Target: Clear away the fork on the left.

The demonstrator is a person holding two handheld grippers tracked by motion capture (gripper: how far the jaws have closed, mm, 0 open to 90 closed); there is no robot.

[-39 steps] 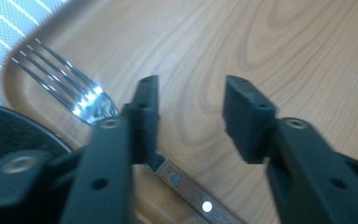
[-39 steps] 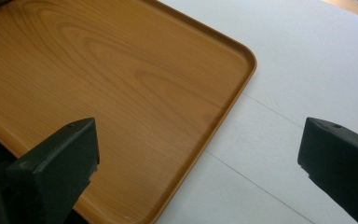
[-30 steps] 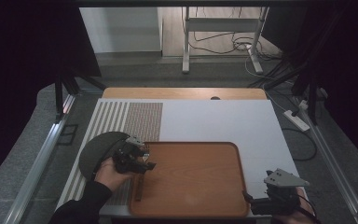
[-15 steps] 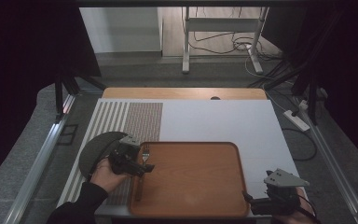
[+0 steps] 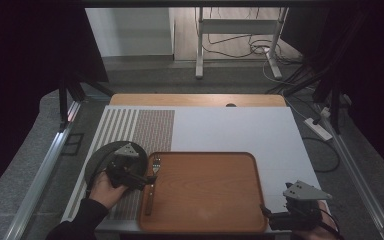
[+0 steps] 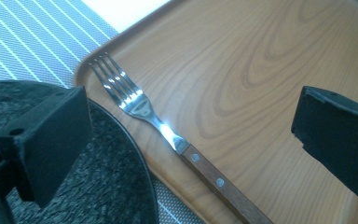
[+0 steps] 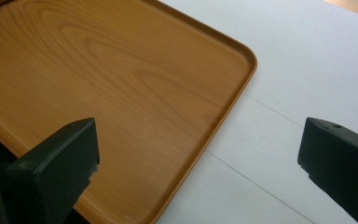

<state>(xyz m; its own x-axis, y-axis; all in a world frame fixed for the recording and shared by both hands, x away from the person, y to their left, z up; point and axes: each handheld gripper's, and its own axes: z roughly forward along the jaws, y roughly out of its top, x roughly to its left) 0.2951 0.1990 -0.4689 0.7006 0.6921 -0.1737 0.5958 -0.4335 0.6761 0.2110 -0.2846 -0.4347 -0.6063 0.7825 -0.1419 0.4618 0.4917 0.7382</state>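
Observation:
A fork (image 5: 151, 184) (image 6: 168, 135) with a wooden handle lies along the left edge of the wooden tray (image 5: 210, 200) (image 6: 261, 70) (image 7: 98, 84), tines pointing away. Left of the tray sits a dark round plate (image 5: 100, 159) (image 6: 102, 182). My left gripper (image 5: 139, 181) (image 6: 191, 140) hangs over the plate's right side and the fork, jaws wide open on either side of the handle, nothing held. At the table's front right corner, just off the tray, my right gripper (image 5: 275, 216) (image 7: 198, 172) stands open with nothing in it.
A striped grey placemat (image 5: 135, 127) (image 6: 32, 42) lies under the plate and the tray's left edge. White table surface (image 5: 230, 127) (image 7: 307, 70) stretches behind and to the right of the tray. Metal rails run down both sides of the table.
My left gripper has drifted slightly back toward the person and left, its jaws now straddling the fork handle. The right gripper has stayed put.

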